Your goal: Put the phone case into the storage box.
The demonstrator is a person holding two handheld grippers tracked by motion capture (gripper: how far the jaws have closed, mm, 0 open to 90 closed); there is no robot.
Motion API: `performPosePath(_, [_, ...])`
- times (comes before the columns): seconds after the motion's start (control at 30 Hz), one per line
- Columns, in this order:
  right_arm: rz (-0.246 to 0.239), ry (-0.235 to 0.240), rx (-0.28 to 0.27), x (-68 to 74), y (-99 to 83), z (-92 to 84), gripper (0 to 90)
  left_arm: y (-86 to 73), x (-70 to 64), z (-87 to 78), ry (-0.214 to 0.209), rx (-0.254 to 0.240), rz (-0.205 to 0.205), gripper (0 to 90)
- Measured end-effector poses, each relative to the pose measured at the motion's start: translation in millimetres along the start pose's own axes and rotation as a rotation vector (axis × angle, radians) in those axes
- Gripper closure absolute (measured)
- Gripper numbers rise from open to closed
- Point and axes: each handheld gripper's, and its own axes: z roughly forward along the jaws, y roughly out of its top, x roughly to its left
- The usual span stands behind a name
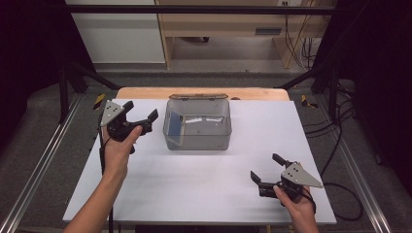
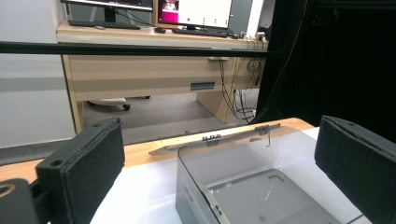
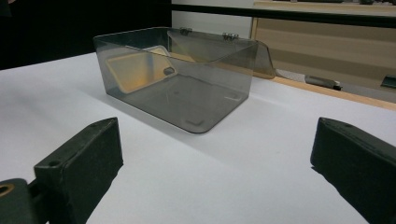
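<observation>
A smoky clear plastic box stands on the far middle of the white table, its hinged lid folded back behind it. Inside, a flat rectangular card leans against the box's left wall. My left gripper hovers just left of the box, open and holding nothing; in the left gripper view the box lies ahead between the jaws. My right gripper is open near the front right of the table, well short of the box, and the card shows through the wall.
A wooden strip edges the table's far side. Metal frame rails run along both sides, and cables trail on the floor at the right. A wooden desk stands beyond the table.
</observation>
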Motion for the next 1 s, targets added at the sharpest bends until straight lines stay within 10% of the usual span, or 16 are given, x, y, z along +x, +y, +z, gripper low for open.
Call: performPosePath(1.0, [-0.001,0.001,0.006,1.5,-0.8,0.7,2.5,-53.2,-10.2,-43.6,-0.042,0.017,0.015,1.9])
